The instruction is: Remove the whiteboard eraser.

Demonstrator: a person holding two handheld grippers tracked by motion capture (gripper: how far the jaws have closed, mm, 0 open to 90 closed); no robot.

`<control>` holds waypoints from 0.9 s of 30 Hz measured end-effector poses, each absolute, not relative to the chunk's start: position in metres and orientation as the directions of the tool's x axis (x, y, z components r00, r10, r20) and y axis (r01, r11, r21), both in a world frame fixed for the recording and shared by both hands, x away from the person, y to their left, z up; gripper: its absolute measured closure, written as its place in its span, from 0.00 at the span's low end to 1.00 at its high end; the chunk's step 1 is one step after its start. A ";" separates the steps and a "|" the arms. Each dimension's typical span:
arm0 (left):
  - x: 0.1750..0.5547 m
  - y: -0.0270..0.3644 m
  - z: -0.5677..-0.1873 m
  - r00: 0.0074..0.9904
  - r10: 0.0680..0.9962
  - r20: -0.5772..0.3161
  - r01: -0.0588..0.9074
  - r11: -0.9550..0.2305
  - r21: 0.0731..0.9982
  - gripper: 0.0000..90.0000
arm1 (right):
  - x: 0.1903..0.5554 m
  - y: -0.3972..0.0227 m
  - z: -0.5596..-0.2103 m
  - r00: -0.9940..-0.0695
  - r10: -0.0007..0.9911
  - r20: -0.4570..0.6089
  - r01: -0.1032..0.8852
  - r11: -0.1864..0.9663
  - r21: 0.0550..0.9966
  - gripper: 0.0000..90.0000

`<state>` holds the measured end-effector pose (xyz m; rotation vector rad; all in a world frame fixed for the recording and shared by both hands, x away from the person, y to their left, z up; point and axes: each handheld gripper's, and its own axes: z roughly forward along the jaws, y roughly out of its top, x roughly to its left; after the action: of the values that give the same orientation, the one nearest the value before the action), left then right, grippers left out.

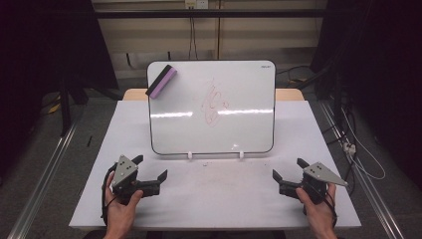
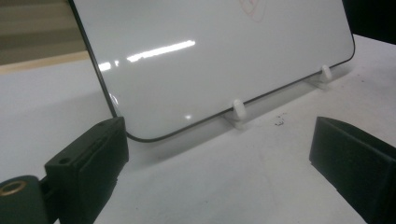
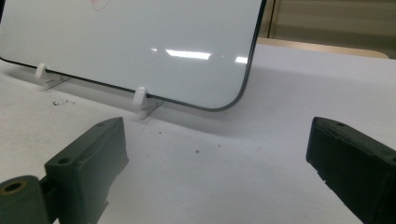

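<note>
High view: the left claw [image 1: 152,168] and the right claw [image 1: 287,168] both rest low on the white tabletop [image 1: 219,199], each spread wide with nothing between its jaws. The whiteboard [image 1: 239,89] stands propped on two small white feet ahead of both claws and between them, bearing a red scribble [image 1: 214,102]. A purple-and-black eraser [image 1: 161,81] clings to the board's upper corner, well ahead of the left claw.

Left gripper view: the left claw [image 2: 217,154] gapes, the board's rounded lower corner [image 2: 135,135] just ahead of one jaw.

Right gripper view: the right claw [image 3: 217,154] is likewise spread, the board's other lower corner [image 3: 229,105] ahead between its jaws.
</note>
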<state>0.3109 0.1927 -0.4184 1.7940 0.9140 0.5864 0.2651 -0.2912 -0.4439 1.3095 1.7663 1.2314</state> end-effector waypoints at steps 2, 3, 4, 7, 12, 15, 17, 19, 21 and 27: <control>0.311 0.193 -0.418 0.595 0.803 -0.016 0.315 -0.215 0.924 0.05 | 0.266 -0.291 -0.444 -0.321 0.946 0.052 0.380 0.079 0.922 0.06; 0.313 0.194 -0.418 0.593 0.805 -0.023 0.320 -0.210 0.924 0.05 | 0.267 -0.291 -0.445 -0.321 0.946 0.054 0.382 0.077 0.921 0.06; 0.314 0.194 -0.418 0.596 0.802 -0.027 0.329 -0.213 0.920 0.05 | 0.267 -0.291 -0.445 -0.321 0.945 0.057 0.384 0.075 0.920 0.06; 0.315 0.195 -0.418 0.606 0.795 -0.027 0.339 -0.227 0.913 0.05 | 0.267 -0.292 -0.445 -0.324 0.944 0.062 0.384 0.072 0.920 0.06; 0.318 0.194 -0.416 0.609 0.793 -0.025 0.351 -0.241 0.905 0.05 | 0.268 -0.290 -0.445 -0.329 0.942 0.062 0.384 0.074 0.920 0.07; 0.323 0.195 -0.411 0.607 0.794 -0.016 0.346 -0.246 0.905 0.05 | 0.268 -0.290 -0.445 -0.332 0.941 0.061 0.389 0.078 0.918 0.06; 0.327 0.195 -0.404 0.596 0.803 0.013 0.327 -0.258 0.909 0.06 | 0.269 -0.290 -0.446 -0.333 0.941 0.060 0.391 0.080 0.917 0.06; 0.329 0.195 -0.399 0.607 0.794 0.028 0.304 -0.265 0.915 0.06 | 0.270 -0.290 -0.445 -0.334 0.940 0.061 0.391 0.079 0.917 0.06; 0.331 0.195 -0.395 0.604 0.797 0.032 0.305 -0.267 0.914 0.05 | 0.270 -0.290 -0.445 -0.339 0.939 0.062 0.392 0.080 0.917 0.06; 0.335 0.193 -0.389 0.618 0.785 0.036 0.307 -0.284 0.908 0.05 | 0.270 -0.289 -0.445 -0.343 0.937 0.065 0.394 0.080 0.916 0.07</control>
<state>0.3353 0.1926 -0.3895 1.8583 0.8755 0.6085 0.2701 -0.2889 -0.4449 1.3152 1.7976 1.2400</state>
